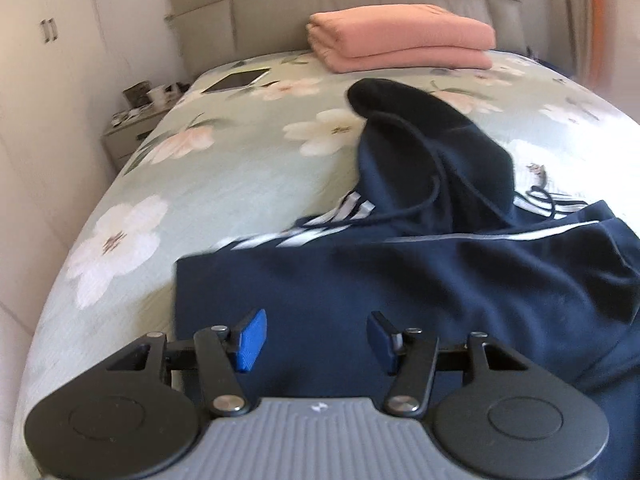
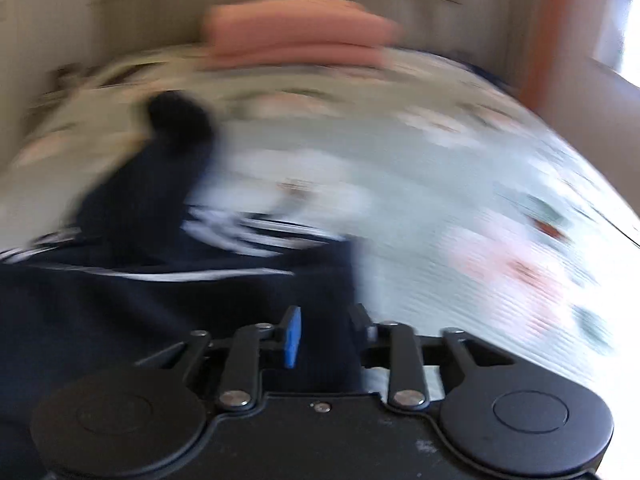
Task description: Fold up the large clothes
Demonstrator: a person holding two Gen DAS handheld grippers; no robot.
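The navy hoodie (image 1: pixel 420 280) lies spread across the near part of the bed (image 1: pixel 224 168), its hood (image 1: pixel 408 128) pointing toward the headboard, white stripes showing on the sleeves. The left gripper (image 1: pixel 316 340) hangs just over the near hem, fingers spread wide with nothing between them, cloth directly ahead and below. The garment's long axis runs away from the fingers, hem close, hood far. The left edge of the body sits just left of that gripper, so it looks best placed for that side.

In the right wrist view, heavily smeared, the right gripper (image 2: pixel 326 338) has its fingers spread too, poised over the hoodie's (image 2: pixel 160 300) right edge where navy meets the floral sheet (image 2: pixel 480 220).

A folded pink blanket (image 1: pixel 400 40) rests by the headboard, and a tablet (image 1: pixel 238 79) lies well apart, far left. No brand, label or writing is readable anywhere.
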